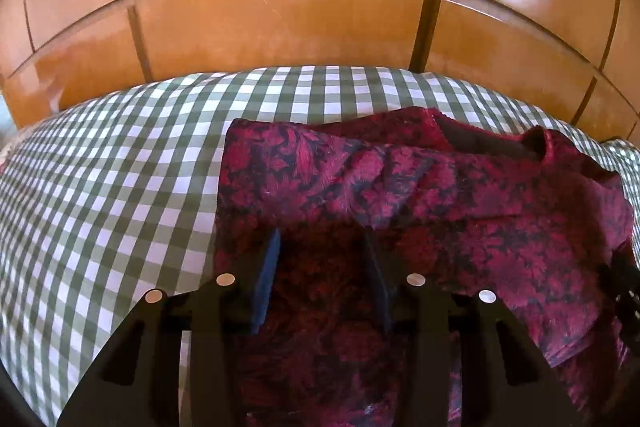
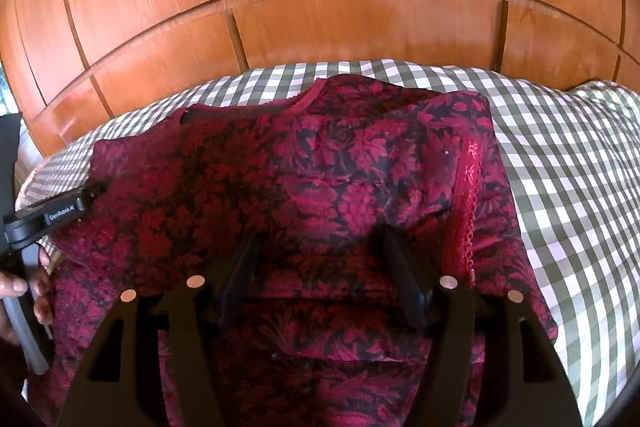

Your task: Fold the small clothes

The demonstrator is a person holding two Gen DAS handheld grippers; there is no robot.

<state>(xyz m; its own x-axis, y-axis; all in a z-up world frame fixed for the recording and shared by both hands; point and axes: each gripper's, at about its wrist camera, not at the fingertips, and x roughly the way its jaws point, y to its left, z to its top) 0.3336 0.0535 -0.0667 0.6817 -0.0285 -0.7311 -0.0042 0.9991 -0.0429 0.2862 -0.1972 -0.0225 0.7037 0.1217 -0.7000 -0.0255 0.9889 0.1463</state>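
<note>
A dark red garment with a black floral print [image 1: 440, 211] lies on a green-and-white checked cloth. Its left side is folded over toward the middle. In the right wrist view the garment [image 2: 328, 179] shows its neckline at the far end and a red lace strip [image 2: 466, 203] on the folded right side. My left gripper [image 1: 322, 239] is open, low over the garment's left part, with nothing between its fingers. My right gripper [image 2: 318, 239] is open over the garment's middle, empty. The left gripper's body [image 2: 52, 215] shows at the garment's left edge.
The checked cloth [image 1: 120, 187] covers the surface to the left and, in the right wrist view [image 2: 568, 187], to the right of the garment. Glossy wooden cabinet doors [image 1: 280, 19] stand right behind it. A hand [image 2: 24, 291] holds the left gripper's handle.
</note>
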